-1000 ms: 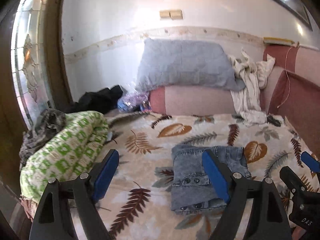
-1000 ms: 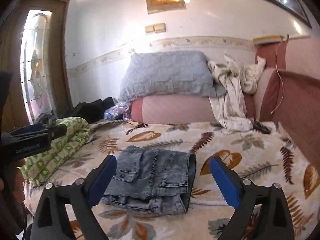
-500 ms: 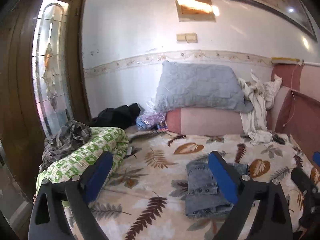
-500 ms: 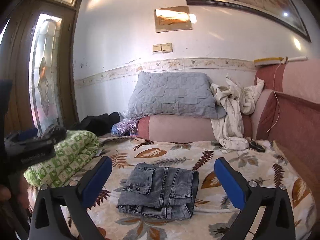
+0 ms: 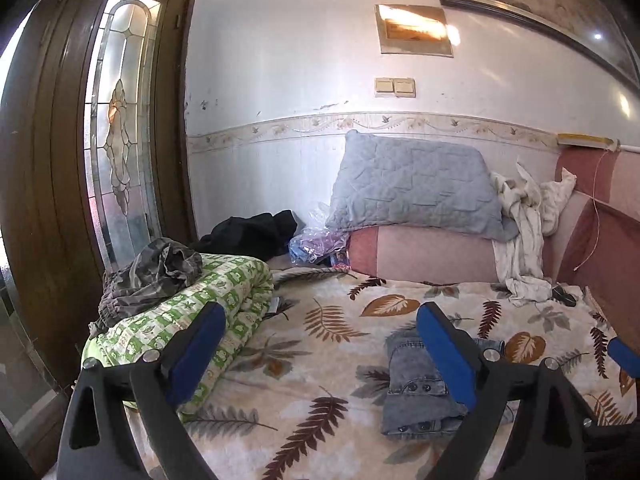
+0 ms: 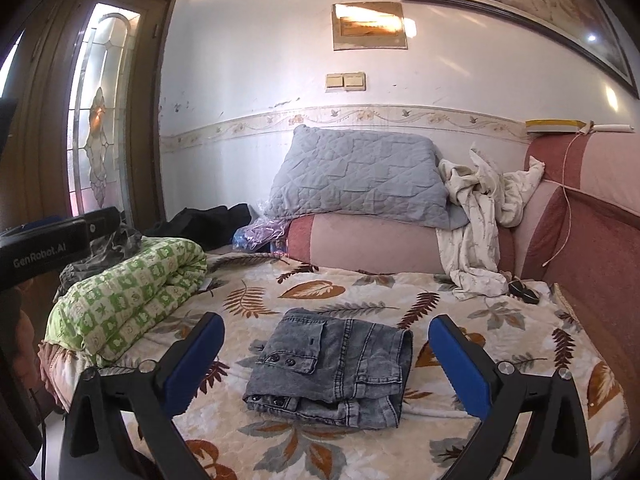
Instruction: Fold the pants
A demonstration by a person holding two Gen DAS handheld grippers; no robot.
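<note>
Grey denim pants [image 6: 334, 368] lie folded into a compact rectangle on the leaf-patterned blanket [image 6: 360, 292], with button flaps showing at the near left. My right gripper [image 6: 324, 360] hangs open above and short of them, with nothing between its blue pads. My left gripper [image 5: 316, 354] is open too and empty; it sits left of the pants [image 5: 416, 384], and its right finger hides part of them. The left gripper's body [image 6: 52, 244] shows at the left edge of the right wrist view. A blue pad of the right gripper [image 5: 624, 354] peeks in at the left wrist view's right edge.
A rolled green-and-white quilt [image 6: 124, 292] lies along the bed's left side with camouflage cloth [image 5: 152, 276] on top. At the back stand a pink bolster [image 6: 380, 244], a grey pillow [image 6: 360, 176] and a white garment [image 6: 480, 216]. A dark object [image 6: 524, 290] lies near the red sofa arm [image 6: 592, 264].
Both grippers have drawn back and risen from the folded pants, which now look smaller and lower in both views. More wall, the door and the picture frame have come into view.
</note>
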